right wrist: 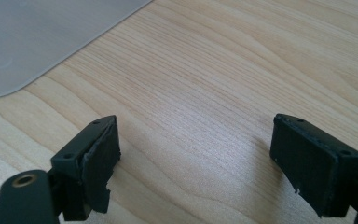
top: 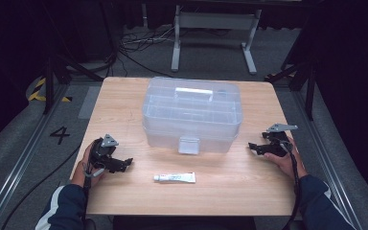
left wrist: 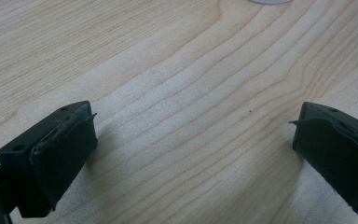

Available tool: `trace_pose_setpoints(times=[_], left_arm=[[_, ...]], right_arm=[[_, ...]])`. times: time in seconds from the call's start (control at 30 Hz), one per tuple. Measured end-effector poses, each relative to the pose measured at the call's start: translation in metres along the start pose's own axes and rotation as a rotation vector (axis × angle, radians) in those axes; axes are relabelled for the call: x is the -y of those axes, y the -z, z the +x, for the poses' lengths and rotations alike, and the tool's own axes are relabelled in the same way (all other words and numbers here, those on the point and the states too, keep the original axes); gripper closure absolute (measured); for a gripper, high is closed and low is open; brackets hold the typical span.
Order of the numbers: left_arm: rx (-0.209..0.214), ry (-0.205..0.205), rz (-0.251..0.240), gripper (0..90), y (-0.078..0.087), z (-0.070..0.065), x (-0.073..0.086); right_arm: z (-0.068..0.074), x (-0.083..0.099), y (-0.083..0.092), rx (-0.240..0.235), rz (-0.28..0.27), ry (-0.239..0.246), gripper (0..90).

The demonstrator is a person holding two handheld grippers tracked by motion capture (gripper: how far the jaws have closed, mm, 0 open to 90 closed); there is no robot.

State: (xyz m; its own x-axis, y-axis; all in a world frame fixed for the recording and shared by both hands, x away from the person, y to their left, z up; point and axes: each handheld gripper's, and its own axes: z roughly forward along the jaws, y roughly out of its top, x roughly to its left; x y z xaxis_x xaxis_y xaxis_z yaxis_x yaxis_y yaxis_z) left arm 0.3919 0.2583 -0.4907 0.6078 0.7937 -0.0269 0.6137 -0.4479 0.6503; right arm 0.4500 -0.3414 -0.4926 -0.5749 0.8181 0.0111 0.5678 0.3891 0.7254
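Tongs on both sides gaping, nothing between the pads. Left tongs [top: 124,163] resting on the desk [top: 249,191] at the near left, aimed inward; seen along their own jaws, bare wood grain between them. Right tongs [top: 253,147] resting at the near right, also aimed inward, with a frosted corner of the storage box [right wrist: 32,42] at the upper left of their own view.

Small white tube [top: 174,178] lying flat near the front edge, midway between the two tongs, cap end toward the left, apart from both. Just behind it, mid-desk: clear storage box [top: 191,115], lid down, white handle on top, latch tab at the front facing the tube.

Handling, judged: tube likely light and soft-walled, prone to dent or squeeze out under a hard pinch; smooth skin, likely to slide on the wood when nudged. Best hold probably across the width of the body near the stiffer cap shoulder, tongs brought low and level. Crimped tail flat and thin, poor purchase. Box rigid but slick; latch tab and handle the natural places to pinch.
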Motion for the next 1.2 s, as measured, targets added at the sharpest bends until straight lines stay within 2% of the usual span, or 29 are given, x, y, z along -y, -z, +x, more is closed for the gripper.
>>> trace_pose_setpoints(times=[0.07, 0.23, 0.27, 0.3, 0.37, 0.47, 0.63, 0.83, 0.93, 1.0, 1.2], left_arm=[[0.003, 0.006, -0.005, 0.0, 0.0, 0.0, 0.001], [0.006, -0.016, -0.005, 0.0, 0.005, 0.001, 0.006], [0.007, -0.006, -0.003, 0.0, 0.006, -0.001, 0.008], [0.006, -0.02, -0.005, 0.0, 0.007, 0.0, 0.008], [0.004, -0.016, -0.004, 0.3, 0.01, -0.002, 0.011], [0.023, -0.029, -0.007, 0.4, 0.011, -0.002, 0.014], [0.039, -0.052, -0.003, 0.4, 0.012, 0.0, 0.014], [0.039, -0.05, -0.004, 0.4, 0.012, 0.0, 0.015], [0.039, -0.048, -0.005, 0.4, 0.012, 0.0, 0.015], [0.04, -0.049, -0.005, 0.4, 0.012, 0.0, 0.015], [0.04, -0.049, -0.004, 0.4, 0.012, 0.0, 0.015]], right_arm=[[0.0, 0.0, 0.0, 0.0, 0.0, 0.0, 16.2], [0.0, 0.0, 0.0, 0.001, 0.0, -0.002, 16.2], [0.0, 0.0, 0.0, 0.001, 0.001, -0.001, 16.2], [0.0, 0.0, 0.0, 0.001, 0.003, -0.001, 16.2], [0.0, 0.0, 0.0, -0.001, 0.004, 0.001, 16.2], [0.0, 0.0, 0.001, -0.002, 0.006, 0.001, 16.2], [-0.001, -0.006, 0.004, 0.004, 0.061, -0.003, 22.1], [-0.002, -0.01, 0.012, -0.007, 0.029, 0.02, 23.7], [0.001, -0.015, 0.018, 0.006, 0.022, 0.035, 28.3], [0.003, -0.019, 0.022, 0.014, 0.011, 0.052, 28.4], [0.001, -0.026, 0.036, 0.008, -0.04, 0.033, 28.5]])
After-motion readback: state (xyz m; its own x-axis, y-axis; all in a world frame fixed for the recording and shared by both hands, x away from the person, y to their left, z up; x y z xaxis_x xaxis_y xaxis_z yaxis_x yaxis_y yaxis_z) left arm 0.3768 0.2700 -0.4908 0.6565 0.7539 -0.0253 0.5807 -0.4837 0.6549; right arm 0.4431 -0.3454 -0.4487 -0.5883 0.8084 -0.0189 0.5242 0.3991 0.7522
